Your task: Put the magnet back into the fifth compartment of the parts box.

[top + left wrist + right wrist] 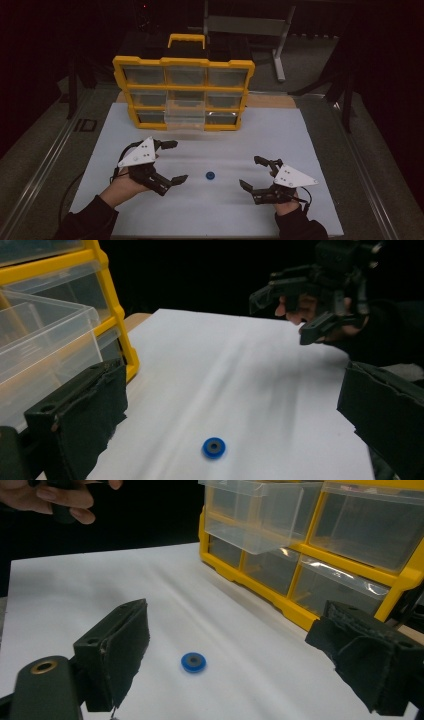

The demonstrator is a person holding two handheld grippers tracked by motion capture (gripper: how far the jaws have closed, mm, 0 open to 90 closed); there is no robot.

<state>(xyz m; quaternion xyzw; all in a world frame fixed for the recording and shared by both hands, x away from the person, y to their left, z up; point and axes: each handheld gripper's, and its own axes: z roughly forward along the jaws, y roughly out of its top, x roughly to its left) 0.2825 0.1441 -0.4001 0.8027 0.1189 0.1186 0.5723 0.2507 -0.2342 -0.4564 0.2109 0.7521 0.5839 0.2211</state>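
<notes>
A small blue ring (pixel 210 175) lies flat on the white mat (pixel 210 210), between the two grippers; it is also the blue ring (pixel 214 447) low in the left gripper view and the blue ring (pixel 193 662) in the right gripper view. My left gripper (pixel 174 162) hovers just left of it, open and holding nothing. On the other side my right gripper (pixel 252 172) stands open too, empty, its jaws wide apart. A yellow drawer organizer (pixel 182 92) stands at the mat's far edge, with one clear drawer (pixel 186 115) in its middle column pulled out.
The mat lies on a grey table with metal rails (pixel 47 165) along both sides. A grey metal stand (pixel 277 35) rises behind the organizer. In the left gripper view the right hand's gripper (pixel 320 295) hangs farther off.
</notes>
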